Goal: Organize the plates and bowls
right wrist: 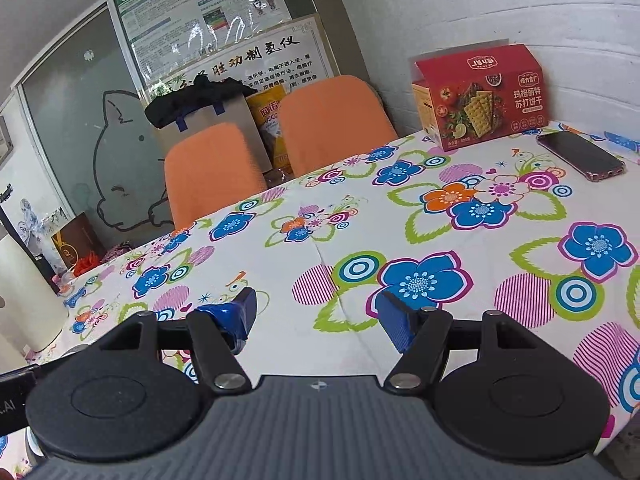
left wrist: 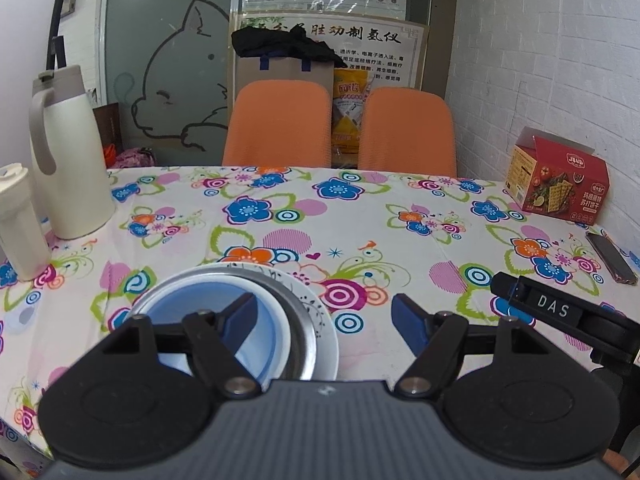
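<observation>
Bowl stack (left wrist: pixel 256 332) (blue-lined bowl in steel bowl) sits on plate (left wrist: pixel 320 312), near counter (left wrist: pixel 360 240) front edge. Left tongs (left wrist: pixel 324 316) gape w/ one finger inside bowl; right tongs (right wrist: pixel 314 316) gape, empty, beside plate. Risk: a nudge tips the stack.

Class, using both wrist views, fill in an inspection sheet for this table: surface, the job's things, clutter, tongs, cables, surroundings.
Surface: floral tablecloth, flat, with a faint crease.
Job's things: blue-and-white bowl nested in a metal bowl, both on a patterned plate, at the near edge.
Clutter: cracker box, phone, cream jug, white cup.
Tongs: left tongs open, one finger over the bowls; right tongs open, holding nothing.
Cables: black cable hanging behind the jug.
Surroundings: two orange chairs, posters, white brick wall.
</observation>
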`<act>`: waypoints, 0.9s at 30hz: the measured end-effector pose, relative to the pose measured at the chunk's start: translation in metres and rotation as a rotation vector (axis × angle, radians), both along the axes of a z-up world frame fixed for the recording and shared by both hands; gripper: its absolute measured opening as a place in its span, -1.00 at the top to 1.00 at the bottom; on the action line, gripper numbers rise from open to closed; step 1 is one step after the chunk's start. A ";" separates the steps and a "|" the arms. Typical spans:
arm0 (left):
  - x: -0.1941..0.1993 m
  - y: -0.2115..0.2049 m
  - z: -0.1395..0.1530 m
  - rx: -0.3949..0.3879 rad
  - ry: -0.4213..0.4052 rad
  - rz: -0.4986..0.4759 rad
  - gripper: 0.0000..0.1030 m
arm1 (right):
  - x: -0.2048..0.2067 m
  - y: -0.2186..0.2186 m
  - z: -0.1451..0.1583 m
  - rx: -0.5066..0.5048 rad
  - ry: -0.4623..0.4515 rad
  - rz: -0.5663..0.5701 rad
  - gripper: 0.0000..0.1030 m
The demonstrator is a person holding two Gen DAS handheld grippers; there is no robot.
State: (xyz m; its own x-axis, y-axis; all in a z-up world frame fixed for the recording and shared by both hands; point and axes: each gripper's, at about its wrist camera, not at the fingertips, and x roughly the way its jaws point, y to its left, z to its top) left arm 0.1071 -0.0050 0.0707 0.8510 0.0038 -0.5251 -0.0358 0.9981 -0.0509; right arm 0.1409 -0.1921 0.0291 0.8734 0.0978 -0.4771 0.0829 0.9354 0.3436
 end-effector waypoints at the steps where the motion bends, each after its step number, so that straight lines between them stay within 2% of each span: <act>1: 0.000 -0.001 0.000 0.004 -0.001 0.000 -0.44 | -0.001 0.000 0.000 -0.005 0.002 -0.003 -0.03; 8: -0.008 -0.007 0.000 0.012 0.012 -0.015 -0.44 | -0.015 0.003 0.008 -0.060 -0.003 -0.002 -0.03; 14: -0.037 -0.010 0.001 0.009 -0.010 -0.037 -0.44 | -0.044 0.005 0.020 -0.100 -0.046 -0.016 -0.04; 20: -0.072 -0.003 -0.011 0.018 -0.024 -0.024 -0.46 | -0.075 0.010 0.016 -0.126 -0.063 -0.013 -0.04; 27: -0.095 0.001 -0.018 0.029 -0.026 -0.021 -0.46 | -0.097 0.020 0.016 -0.159 -0.089 0.010 -0.04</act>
State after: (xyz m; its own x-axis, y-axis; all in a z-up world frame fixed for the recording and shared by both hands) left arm 0.0121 -0.0045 0.0524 0.8646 0.0003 -0.5025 -0.0134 0.9997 -0.0224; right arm 0.0444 -0.1722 0.0455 0.9124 0.0363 -0.4078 0.0489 0.9793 0.1964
